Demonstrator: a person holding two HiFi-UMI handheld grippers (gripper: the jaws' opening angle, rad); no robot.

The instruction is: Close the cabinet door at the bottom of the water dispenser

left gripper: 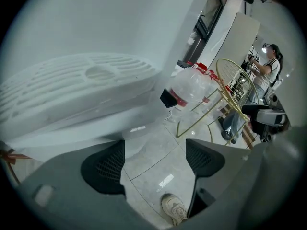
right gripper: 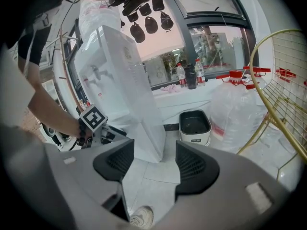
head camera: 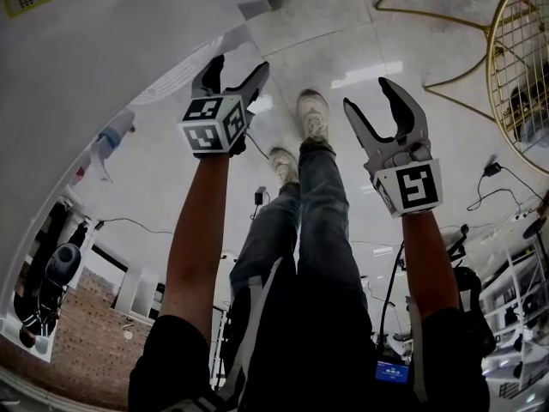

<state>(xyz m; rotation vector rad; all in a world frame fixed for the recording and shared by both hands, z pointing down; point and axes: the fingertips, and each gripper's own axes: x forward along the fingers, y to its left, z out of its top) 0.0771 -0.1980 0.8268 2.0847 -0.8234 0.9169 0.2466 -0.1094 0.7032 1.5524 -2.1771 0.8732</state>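
The white water dispenser (right gripper: 125, 92) stands upright in the right gripper view, its taps (right gripper: 96, 73) on the front face. In the head view its white side (head camera: 103, 67) fills the upper left. My left gripper (head camera: 238, 65) hangs open close beside that side, with nothing between its fingers. In its own view the left gripper (left gripper: 154, 159) looks past a white ribbed panel (left gripper: 81, 87) on the dispenser's lower part; I cannot make out the cabinet door itself. My right gripper (head camera: 367, 94) is open and holds nothing, further right over the floor. The left gripper's marker cube (right gripper: 93, 119) shows by the dispenser's base.
A black bin (right gripper: 194, 123) and a large water jug (right gripper: 235, 104) stand behind the dispenser. A gold wire rack (head camera: 519, 67) is at the right. A clear bottle (left gripper: 192, 87) lies on the floor. My shoes (head camera: 313, 114) stand on the tiled floor. A person (left gripper: 268, 68) stands far off.
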